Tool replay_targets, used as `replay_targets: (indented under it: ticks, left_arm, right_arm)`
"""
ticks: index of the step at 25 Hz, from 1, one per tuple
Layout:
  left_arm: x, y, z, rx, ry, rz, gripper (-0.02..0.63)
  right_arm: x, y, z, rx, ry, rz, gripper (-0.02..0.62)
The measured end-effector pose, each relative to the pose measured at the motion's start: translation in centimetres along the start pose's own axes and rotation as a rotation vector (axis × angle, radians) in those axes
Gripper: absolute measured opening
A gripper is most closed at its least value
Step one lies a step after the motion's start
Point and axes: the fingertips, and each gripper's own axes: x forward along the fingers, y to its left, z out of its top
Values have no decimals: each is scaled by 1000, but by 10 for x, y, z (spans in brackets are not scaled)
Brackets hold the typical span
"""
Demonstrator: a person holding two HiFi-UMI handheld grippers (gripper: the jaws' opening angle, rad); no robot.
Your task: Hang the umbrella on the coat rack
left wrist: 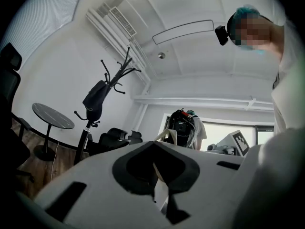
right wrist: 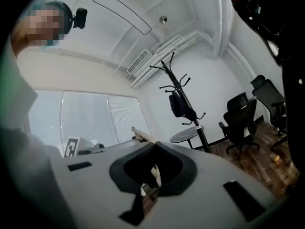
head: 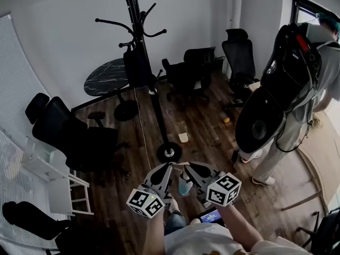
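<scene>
Reading both tongs as closed and empty: left gripper (head: 166,169) and right gripper (head: 192,169) sit side by side low against the person's body, jaws pressed together in each gripper view, nothing between them. Dark folded bundle on the coat rack (head: 139,31) looks like the umbrella (head: 136,67); it hangs off a lower hook against the pole, well apart from both grippers. Task looks done, or close to it.

Risks from here:
- Can't tell how deep the loop sits on the hook. If shallow, a knock on the pole drops it.
- Thin pale cord (head: 142,126) runs beside the pole down toward the round base (head: 169,153). A snag on a foot or gripper would tug the rack.
- Second person (head: 297,89) with a bulky backpack stands near the rack and could brush it when turning.
</scene>
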Motion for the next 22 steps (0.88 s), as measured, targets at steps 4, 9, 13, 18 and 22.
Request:
replay_targets:
  ticks: [4,9,13,18,22]
  left_arm:
    - [10,12,1,-9,-8,6,20]
    - [30,32,-1,-2,8,10,20]
    - [46,60,-3,-3,14,8,20]
    - [88,108,1,-19,35,-8,20]
    - [121,147,11,-30,48,-29,20]
  right_arm:
    - [9,-12,4,73,-21,22,11]
    - [28,-32,6,72,-13,23,11]
    - [54,-52,3,87,-8,22,11]
    - [98,-91,14,108,-6,1,11]
    - [137,-120,24,126,-14,-17,11]
